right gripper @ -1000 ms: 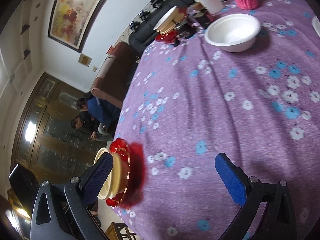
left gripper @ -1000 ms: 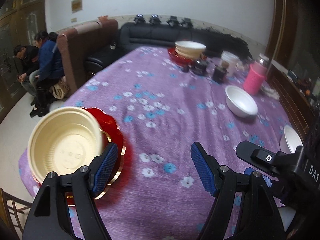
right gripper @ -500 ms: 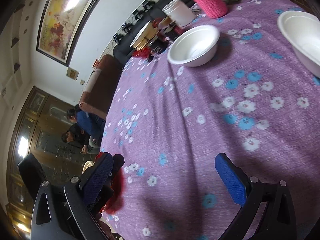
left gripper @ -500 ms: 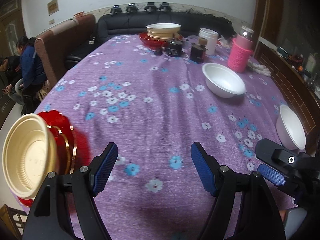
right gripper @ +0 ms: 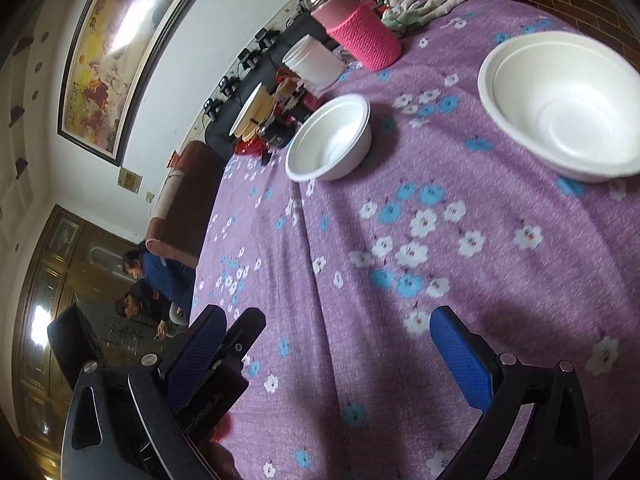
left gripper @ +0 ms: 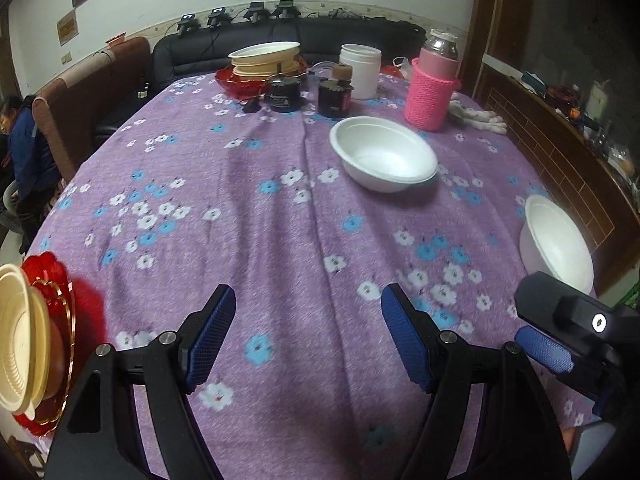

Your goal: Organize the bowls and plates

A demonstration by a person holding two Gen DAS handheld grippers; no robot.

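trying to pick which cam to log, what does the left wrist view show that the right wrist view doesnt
Only the left wrist view shows the cream bowl nested on the red plate at the near left table edge. Only the right wrist view shows the large framed painting. Both share the two white bowls, middle and right edge, the pink knitted bottle, the far bowl stack, and both open, empty claws.

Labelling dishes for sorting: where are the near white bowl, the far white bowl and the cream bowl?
near white bowl (right gripper: 568, 108), right wrist view, inner wall
far white bowl (left gripper: 384, 156), left wrist view, inside bottom
cream bowl (left gripper: 18, 344), left wrist view, inside
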